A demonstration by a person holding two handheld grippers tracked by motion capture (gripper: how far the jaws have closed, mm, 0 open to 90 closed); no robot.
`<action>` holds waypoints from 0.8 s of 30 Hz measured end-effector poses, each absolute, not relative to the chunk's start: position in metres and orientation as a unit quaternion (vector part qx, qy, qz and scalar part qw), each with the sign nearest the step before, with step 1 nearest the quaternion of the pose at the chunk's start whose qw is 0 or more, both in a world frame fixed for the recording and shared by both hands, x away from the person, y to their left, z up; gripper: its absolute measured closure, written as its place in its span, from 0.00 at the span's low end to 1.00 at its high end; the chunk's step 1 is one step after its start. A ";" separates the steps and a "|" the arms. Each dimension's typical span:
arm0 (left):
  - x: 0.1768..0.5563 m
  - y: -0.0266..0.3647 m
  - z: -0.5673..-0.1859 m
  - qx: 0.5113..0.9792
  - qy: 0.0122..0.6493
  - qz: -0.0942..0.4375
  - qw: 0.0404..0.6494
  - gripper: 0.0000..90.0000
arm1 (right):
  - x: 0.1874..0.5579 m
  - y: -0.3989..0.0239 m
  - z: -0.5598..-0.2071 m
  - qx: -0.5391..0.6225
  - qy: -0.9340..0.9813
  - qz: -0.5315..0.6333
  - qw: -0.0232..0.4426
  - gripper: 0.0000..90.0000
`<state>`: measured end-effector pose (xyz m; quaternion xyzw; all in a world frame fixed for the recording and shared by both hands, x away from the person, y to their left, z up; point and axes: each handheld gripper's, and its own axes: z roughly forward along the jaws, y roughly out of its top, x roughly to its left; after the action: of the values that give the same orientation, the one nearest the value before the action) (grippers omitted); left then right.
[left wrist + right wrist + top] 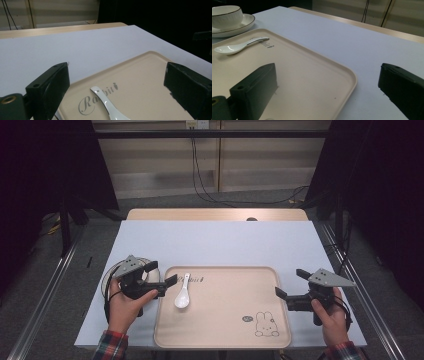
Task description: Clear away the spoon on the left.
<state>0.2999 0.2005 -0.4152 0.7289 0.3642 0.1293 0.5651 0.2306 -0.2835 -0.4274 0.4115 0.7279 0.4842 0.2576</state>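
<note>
Tray, beige, rabbit drawing at its near right corner; landmark for all entries.
Right gripper: at tray's right edge, jaws spread wide, nothing between them.
Left gripper: at tray's left edge, jaws wide apart, empty, poised just above the spoon's handle.
Spoon: white ceramic, lying flat inside tray near its left edge, bowl toward the person, handle toward the printed lettering.
Bowl on saucer: just left of tray, beneath the left hand.
Table: pale sheet, extends beyond tray.
Handling note: likely best to withdraw the left gripper straight up, avoiding the spoon's slick handle.
</note>
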 end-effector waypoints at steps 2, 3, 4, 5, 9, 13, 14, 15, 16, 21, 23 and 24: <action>0.300 0.202 -0.415 0.725 0.363 0.126 0.571 0.07 | 0.230 -0.284 -0.427 0.413 0.728 0.484 0.256 0.02; 0.300 0.202 -0.414 0.725 0.365 0.128 0.569 0.07 | 0.230 -0.284 -0.427 0.413 0.727 0.484 0.256 0.02; 0.300 0.202 -0.414 0.725 0.364 0.126 0.570 0.06 | 0.230 -0.284 -0.427 0.413 0.727 0.484 0.256 0.02; 0.299 0.202 -0.414 0.724 0.368 0.131 0.568 0.06 | 0.230 -0.284 -0.427 0.413 0.728 0.484 0.256 0.02; 0.299 0.204 -0.413 0.728 0.363 0.130 0.566 0.05 | 0.230 -0.284 -0.427 0.414 0.727 0.485 0.254 0.02; 0.299 0.206 -0.412 0.730 0.356 0.129 0.569 0.04 | 0.230 -0.285 -0.427 0.411 0.727 0.486 0.256 0.02; 0.299 0.206 -0.412 0.731 0.355 0.131 0.568 0.03 | 0.230 -0.285 -0.427 0.411 0.727 0.486 0.257 0.02; 0.298 0.207 -0.412 0.734 0.351 0.132 0.567 0.03 | 0.230 -0.285 -0.426 0.414 0.726 0.485 0.258 0.02; 0.298 0.207 -0.412 0.738 0.347 0.134 0.563 0.03 | 0.230 -0.286 -0.426 0.414 0.726 0.485 0.258 0.02; 0.298 0.210 -0.411 0.740 0.338 0.128 0.568 0.01 | 0.230 -0.287 -0.426 0.412 0.725 0.488 0.257 0.02; 0.297 0.211 -0.410 0.740 0.338 0.130 0.566 0.01 | 0.230 -0.287 -0.426 0.411 0.726 0.488 0.258 0.02; 0.297 0.212 -0.409 0.742 0.335 0.131 0.565 0.01 | 0.230 -0.287 -0.426 0.410 0.726 0.488 0.258 0.02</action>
<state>0.2965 0.2125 -0.4095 0.7421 0.3354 0.1309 0.5654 0.2296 -0.2869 -0.4262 0.4104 0.7257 0.4884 0.2575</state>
